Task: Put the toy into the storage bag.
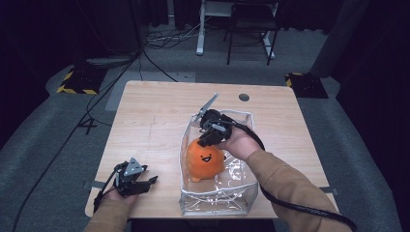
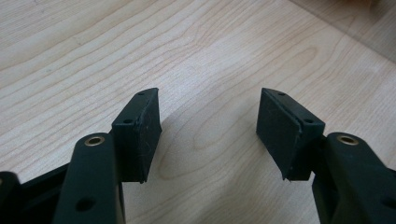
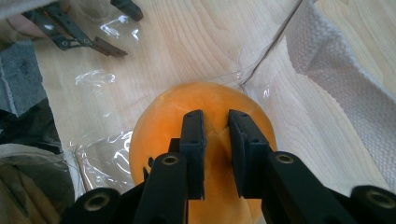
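Two black-jawed grippers work: right gripper (image 3: 215,140), jaws narrowly parted, pinching one round orange plush toy (image 1: 205,158) inside one clear plastic bag (image 1: 216,199); left gripper (image 2: 208,133) spread wide over bare wooden table (image 1: 154,111) near its front edge.

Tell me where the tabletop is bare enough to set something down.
Free: the broad stretch of table left of the clear bag, beyond the left hand-held gripper. A narrower strip runs along the bag's right. Crowded: inside the bag, around the orange plush and right hand-held gripper.
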Action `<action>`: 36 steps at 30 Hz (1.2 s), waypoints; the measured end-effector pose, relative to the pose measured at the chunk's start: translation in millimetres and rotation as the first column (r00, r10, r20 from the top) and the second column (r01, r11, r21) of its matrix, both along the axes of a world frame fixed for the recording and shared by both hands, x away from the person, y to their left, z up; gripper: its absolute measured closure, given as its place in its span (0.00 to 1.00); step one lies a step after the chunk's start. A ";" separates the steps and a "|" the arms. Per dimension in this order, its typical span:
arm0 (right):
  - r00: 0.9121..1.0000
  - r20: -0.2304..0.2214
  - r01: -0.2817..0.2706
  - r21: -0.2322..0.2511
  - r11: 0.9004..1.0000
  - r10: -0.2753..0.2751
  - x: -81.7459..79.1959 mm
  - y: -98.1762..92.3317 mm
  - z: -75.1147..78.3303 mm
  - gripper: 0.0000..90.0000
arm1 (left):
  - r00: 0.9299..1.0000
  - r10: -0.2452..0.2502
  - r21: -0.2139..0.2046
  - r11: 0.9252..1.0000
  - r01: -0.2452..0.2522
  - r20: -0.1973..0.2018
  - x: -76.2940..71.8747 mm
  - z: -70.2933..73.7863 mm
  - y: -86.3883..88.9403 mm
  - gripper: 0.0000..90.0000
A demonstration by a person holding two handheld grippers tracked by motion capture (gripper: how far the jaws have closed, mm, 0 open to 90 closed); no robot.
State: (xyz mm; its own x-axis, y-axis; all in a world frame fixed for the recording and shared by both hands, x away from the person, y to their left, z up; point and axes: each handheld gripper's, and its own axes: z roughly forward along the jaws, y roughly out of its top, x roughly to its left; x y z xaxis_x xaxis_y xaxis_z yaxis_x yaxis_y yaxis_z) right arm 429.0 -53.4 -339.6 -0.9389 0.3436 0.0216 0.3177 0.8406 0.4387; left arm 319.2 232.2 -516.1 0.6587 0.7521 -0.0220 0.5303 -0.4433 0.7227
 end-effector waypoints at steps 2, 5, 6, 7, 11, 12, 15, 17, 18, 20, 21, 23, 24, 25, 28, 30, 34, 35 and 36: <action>1.000 0.000 0.001 -0.009 1.000 -0.001 0.2 -0.2 -1.4 0.84 | 1.000 0.000 0.000 1.000 0.000 0.000 0.0 0.0 0.0 0.45; 1.000 -0.006 -0.002 -0.029 1.000 0.002 0.2 -0.4 -3.5 0.83 | 1.000 0.000 0.000 1.000 0.000 0.000 0.0 0.0 0.0 0.45; 1.000 -0.008 -0.006 -0.037 0.999 0.006 0.0 -0.3 -5.1 0.82 | 1.000 0.000 0.000 1.000 0.000 0.000 0.0 0.0 0.0 0.45; 1.000 -0.009 -0.007 -0.038 0.999 0.007 -0.1 -0.4 -5.2 0.82 | 1.000 0.000 0.000 1.000 0.000 0.000 0.0 0.0 0.0 0.45; 1.000 -0.014 -0.001 -0.026 1.000 0.000 0.5 -1.2 -4.4 0.81 | 1.000 0.000 0.000 1.000 0.000 -0.001 0.0 0.0 0.0 0.45; 1.000 -0.015 0.002 -0.016 1.000 -0.003 0.8 -2.0 -3.4 0.81 | 1.000 -0.001 0.000 1.000 0.001 -0.001 0.0 0.0 0.0 0.45; 1.000 -0.026 0.003 0.007 1.000 -0.003 0.7 -3.2 -1.1 0.76 | 1.000 -0.001 0.000 1.000 0.001 -0.001 0.0 0.1 0.0 0.45; 1.000 -0.024 0.001 0.011 1.000 -0.001 0.3 -3.4 -0.2 0.75 | 1.000 -0.001 0.000 1.000 0.001 -0.001 0.0 0.1 0.0 0.45; 1.000 -0.022 0.001 0.014 1.000 0.000 -0.2 -3.8 0.9 0.75 | 1.000 -0.001 0.000 1.000 0.001 -0.001 0.0 0.0 0.0 0.45; 1.000 -0.020 0.002 0.028 1.000 -0.002 -1.1 -4.7 3.3 0.73 | 1.000 0.000 0.000 1.000 0.000 -0.001 0.0 0.0 0.0 0.45; 1.000 -0.015 0.001 0.040 0.999 0.000 -1.7 -5.6 5.8 0.73 | 1.000 -0.001 0.000 1.000 0.001 -0.001 0.0 0.1 0.0 0.45; 1.000 -0.007 0.006 0.067 0.998 -0.005 -3.0 -8.0 11.6 0.72 | 1.000 -0.001 0.000 1.000 0.001 -0.001 0.0 0.1 0.1 0.45; 1.000 0.000 0.001 0.076 0.997 -0.001 -2.8 -9.1 13.7 0.71 | 1.000 -0.001 0.000 1.000 0.001 -0.001 0.0 0.0 0.0 0.45; 1.000 0.003 0.007 0.086 0.996 -0.007 -3.8 -10.4 17.0 0.71 | 1.000 -0.001 0.000 1.000 0.001 -0.001 0.0 0.1 0.1 0.45; 1.000 0.016 0.010 0.119 0.993 -0.012 -6.7 -15.1 27.5 0.70 | 1.000 -0.001 0.000 1.000 0.001 -0.001 0.0 0.1 0.0 0.45; 0.999 0.030 0.013 0.145 0.989 -0.018 -9.2 -20.7 37.9 0.69 | 1.000 -0.001 0.000 1.000 0.001 -0.001 0.0 0.1 0.0 0.45; 0.998 0.055 0.021 0.173 0.985 -0.031 -10.6 -30.9 48.8 0.67 | 1.000 -0.001 0.000 1.000 0.001 -0.001 0.0 0.0 0.0 0.45; 0.998 0.055 0.021 0.173 0.985 -0.031 -10.6 -30.9 48.8 0.67 | 1.000 -0.001 0.000 1.000 0.001 -0.001 0.0 0.1 0.0 0.45; 0.997 0.058 0.033 0.180 0.983 -0.044 -11.2 -34.7 51.6 0.66 | 1.000 -0.001 0.000 1.000 0.001 -0.001 0.0 0.1 0.0 0.45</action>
